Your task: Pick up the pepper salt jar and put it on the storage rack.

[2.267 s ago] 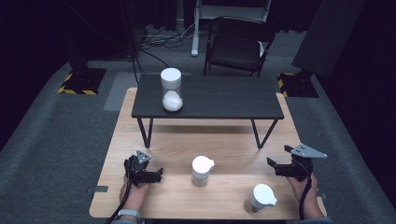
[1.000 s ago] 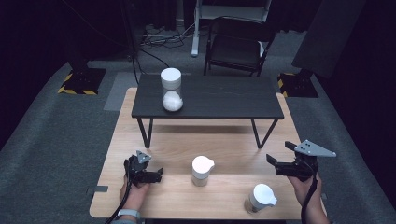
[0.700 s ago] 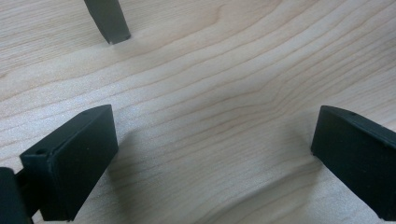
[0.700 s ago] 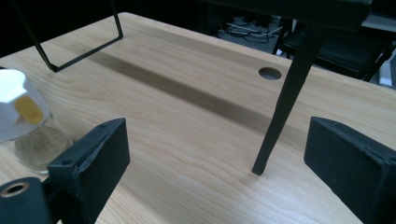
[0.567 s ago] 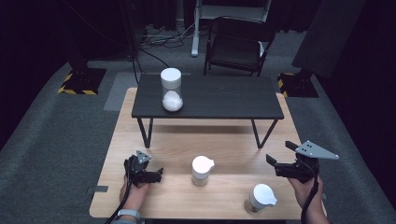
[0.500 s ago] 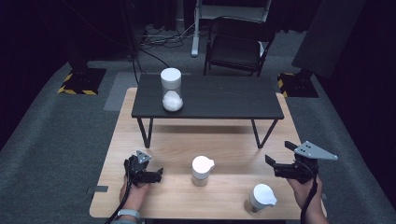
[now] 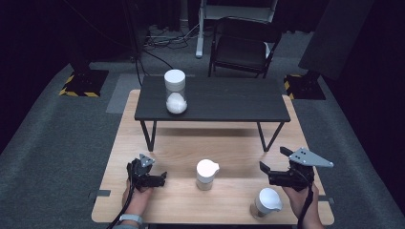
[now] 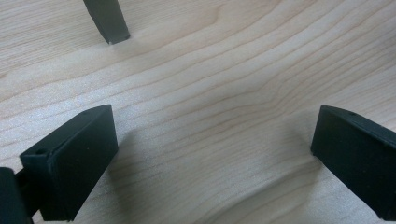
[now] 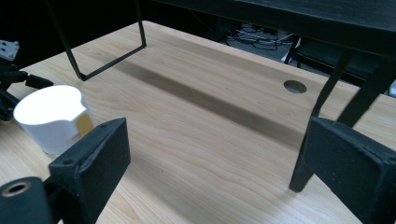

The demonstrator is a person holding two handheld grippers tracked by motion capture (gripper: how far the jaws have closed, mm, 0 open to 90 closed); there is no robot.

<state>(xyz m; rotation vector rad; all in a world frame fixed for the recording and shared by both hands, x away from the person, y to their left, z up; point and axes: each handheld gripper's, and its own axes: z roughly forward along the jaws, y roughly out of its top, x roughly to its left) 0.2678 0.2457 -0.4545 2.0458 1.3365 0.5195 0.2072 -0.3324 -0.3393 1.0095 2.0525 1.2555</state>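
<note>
From the high view I see my left gripper (image 7: 160, 178) resting low on the light wooden tabletop (image 7: 172, 152) near its left front corner, and my right gripper (image 7: 272, 167) held over the right front part, its grey three-cornered plate (image 7: 310, 157) on top. A white ceramic pitcher with a small spout (image 7: 207, 174) stands between the two grippers near the front edge, and a second white spouted pitcher (image 7: 267, 202) stands by the right front edge, just beside and in front of my right gripper, not touching it. On the small black raised table (image 7: 215, 98) at the back stands a clear jar with a white lid and white contents (image 7: 175, 91).

In the left gripper view the jaws are spread wide with bare wood grain between them, gripping nothing; one dark table leg foot (image 8: 108, 21) shows at the top.

The right gripper view adds what the high view hides: its jaws are also wide apart and empty, and the middle pitcher (image 9: 53, 119) sits beyond the left jaw, well to that side of the gap. A round hole in the wood (image 9: 295, 86) shows farther off, with the black table's thin legs (image 9: 336, 84) around it.

Since about two seconds ago my right gripper has drifted slightly lower and toward the front edge; the left one has stayed put, as have both pitchers.
</note>
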